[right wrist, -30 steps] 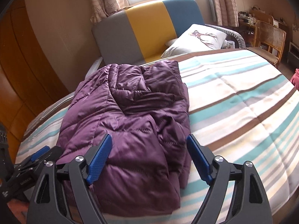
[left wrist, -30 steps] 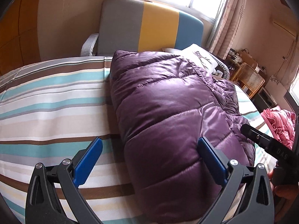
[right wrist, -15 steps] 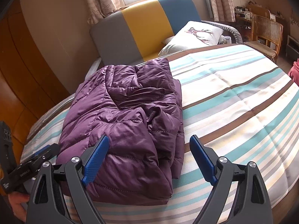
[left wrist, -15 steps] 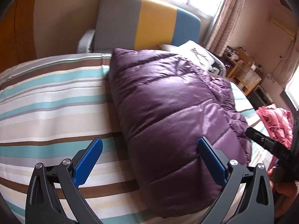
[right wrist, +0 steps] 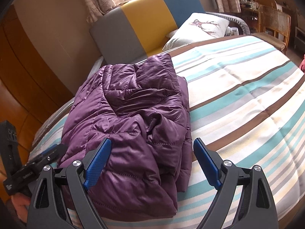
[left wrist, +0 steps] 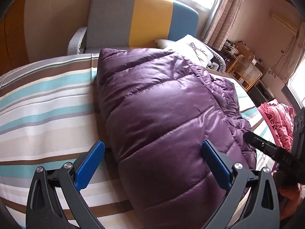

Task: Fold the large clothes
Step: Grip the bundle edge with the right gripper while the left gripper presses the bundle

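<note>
Folded purple jacket (right wrist: 131, 114) on striped bed (right wrist: 238, 103); both claws agape.

No text can be read. Small pale lettering sits on the black body of the left gripper (right wrist: 28, 173) and the right gripper (left wrist: 282, 157), but it is too blurred to make out.
</note>
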`<state>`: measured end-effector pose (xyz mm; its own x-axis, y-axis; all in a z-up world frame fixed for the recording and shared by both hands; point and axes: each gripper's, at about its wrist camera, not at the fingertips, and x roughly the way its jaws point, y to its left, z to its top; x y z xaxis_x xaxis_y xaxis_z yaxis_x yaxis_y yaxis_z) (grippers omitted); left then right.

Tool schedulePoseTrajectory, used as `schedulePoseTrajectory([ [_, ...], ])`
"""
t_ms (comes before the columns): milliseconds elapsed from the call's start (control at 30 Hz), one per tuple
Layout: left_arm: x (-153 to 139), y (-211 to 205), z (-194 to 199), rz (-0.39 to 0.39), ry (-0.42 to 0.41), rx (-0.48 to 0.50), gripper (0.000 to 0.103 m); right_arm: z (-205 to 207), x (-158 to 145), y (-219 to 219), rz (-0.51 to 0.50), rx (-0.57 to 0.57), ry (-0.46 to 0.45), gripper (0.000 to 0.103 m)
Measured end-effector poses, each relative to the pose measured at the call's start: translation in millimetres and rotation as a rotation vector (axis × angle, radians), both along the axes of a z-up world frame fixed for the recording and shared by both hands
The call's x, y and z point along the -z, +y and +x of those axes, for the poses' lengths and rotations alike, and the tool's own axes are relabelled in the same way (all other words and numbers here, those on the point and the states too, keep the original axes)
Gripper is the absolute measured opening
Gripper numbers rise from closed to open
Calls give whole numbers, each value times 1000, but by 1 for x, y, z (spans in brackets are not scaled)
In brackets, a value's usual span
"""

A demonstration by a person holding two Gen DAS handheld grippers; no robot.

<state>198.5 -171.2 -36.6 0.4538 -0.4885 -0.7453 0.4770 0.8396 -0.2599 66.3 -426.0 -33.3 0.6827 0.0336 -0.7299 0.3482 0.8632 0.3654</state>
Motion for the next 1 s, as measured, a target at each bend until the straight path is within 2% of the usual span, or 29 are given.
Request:
schedulePoseTrajectory([
  [200, 6, 9, 7, -52, 49, 11, 101, 3, 6, -12, 71, -8, 5, 87],
  [400, 18, 20, 17, -118, 127, 5, 101, 10, 24, -30, 226, -13, 17, 87],
  [567, 24, 13, 21, -111, 166, 69, 101, 27, 39, -45, 312, -39, 24, 87],
  [733, 25, 2, 27, -47, 157, 120, 101, 41, 53, -55, 367, -54, 30, 87],
  [867, 36, 1, 33, -69, 207, 110, 101, 45, 62, -59, 405, -59, 16, 87],
  [933, 40, 1, 32, -82, 215, 99, 101, 44, 65, -61, 424, -62, -4, 84],
  [1000, 42, 0, 27, -86, 208, 91, 101, 41, 68, -61, 421, -79, -15, 72],
])
